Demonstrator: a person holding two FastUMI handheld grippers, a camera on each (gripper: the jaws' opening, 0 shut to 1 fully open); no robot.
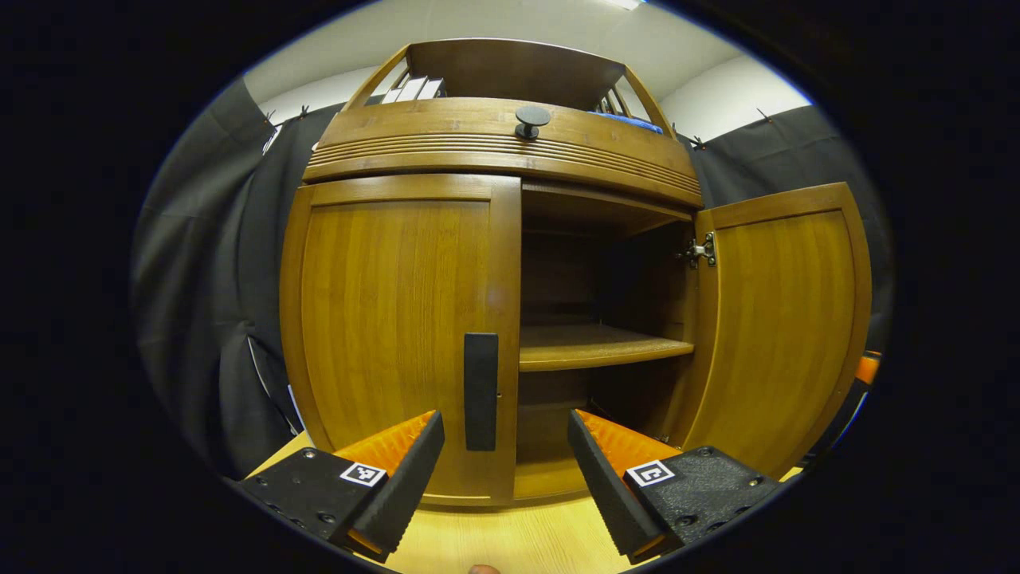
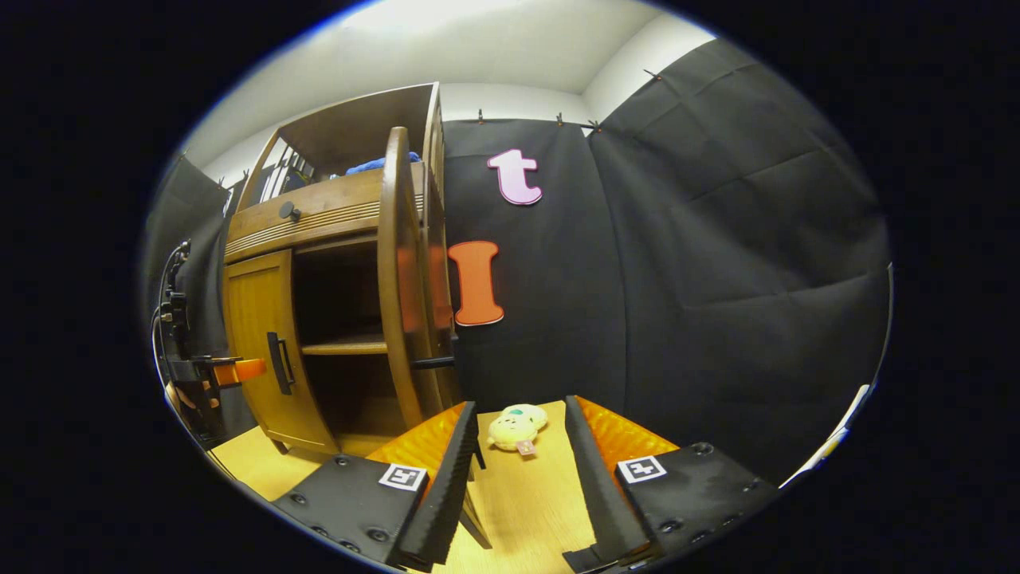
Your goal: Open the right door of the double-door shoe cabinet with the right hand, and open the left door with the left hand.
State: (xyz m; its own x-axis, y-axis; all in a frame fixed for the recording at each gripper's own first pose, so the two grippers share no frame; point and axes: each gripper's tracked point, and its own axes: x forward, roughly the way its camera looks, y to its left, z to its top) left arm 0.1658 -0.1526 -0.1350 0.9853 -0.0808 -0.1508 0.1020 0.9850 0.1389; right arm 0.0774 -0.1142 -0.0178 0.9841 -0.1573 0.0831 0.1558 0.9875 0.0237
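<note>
The wooden shoe cabinet [image 1: 494,143] fills the left gripper view. Its left door [image 1: 382,319] is closed, with a black vertical handle [image 1: 480,391] at its inner edge. My left gripper [image 1: 506,458] is open just in front of that handle, not touching it. The right door [image 1: 785,327] stands swung open, showing a bare shelf [image 1: 598,347]. In the right gripper view the open right door [image 2: 398,279] is seen edge-on with its handle [image 2: 434,363] sticking out. My right gripper [image 2: 518,458] is open beside it, holding nothing.
A small plush toy [image 2: 518,428] lies on the light wooden table [image 2: 526,502] by the black cloth wall. A black knob [image 1: 531,119] sits on the drawer front above the doors. Books and a blue item [image 1: 629,119] rest on the top shelf.
</note>
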